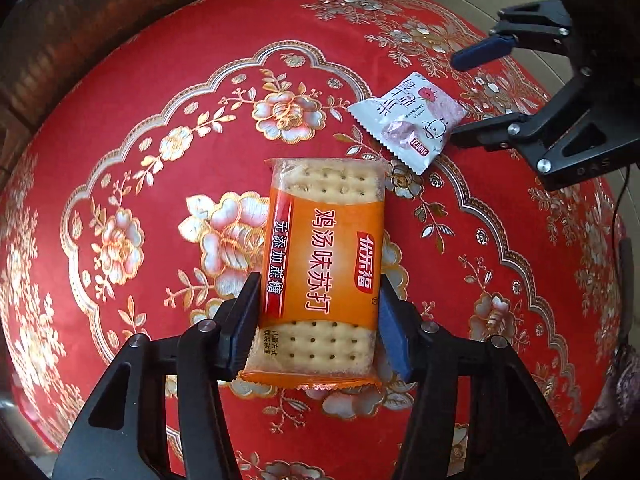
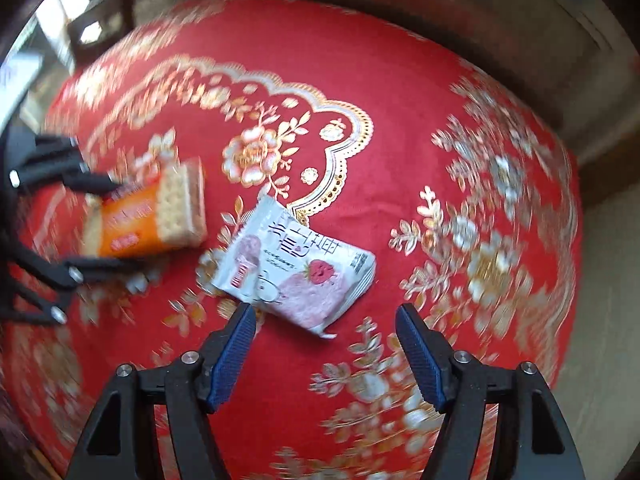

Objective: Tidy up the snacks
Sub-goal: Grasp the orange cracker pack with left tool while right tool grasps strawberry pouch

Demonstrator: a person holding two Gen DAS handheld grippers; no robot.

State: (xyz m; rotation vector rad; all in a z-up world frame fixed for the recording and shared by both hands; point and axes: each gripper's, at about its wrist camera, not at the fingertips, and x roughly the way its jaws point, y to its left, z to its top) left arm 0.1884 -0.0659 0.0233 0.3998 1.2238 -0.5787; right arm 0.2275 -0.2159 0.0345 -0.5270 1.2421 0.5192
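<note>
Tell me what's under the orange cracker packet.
The orange cracker packet lies flat on the red floral tablecloth, partly covering a white-and-gold flower pattern. The left gripper closes on its sides. Whatever sits directly beneath the packet is hidden.

**A Red Flowery Cloth on a Table**

A big red cloth [image 1: 132,92] covers the table. It has shiny gold and silver flowers and a curly gold border all over it. Bright light makes the flowers glitter. Past the far edge of the cloth, the dark brown table edge [image 1: 60,28] shows. In the right wrist view, a dark wooden chair [image 2: 100,20] stands at the top left, with daylight behind it. A pale floor [image 2: 600,280] shows on the right side. This view is blurry.
</note>
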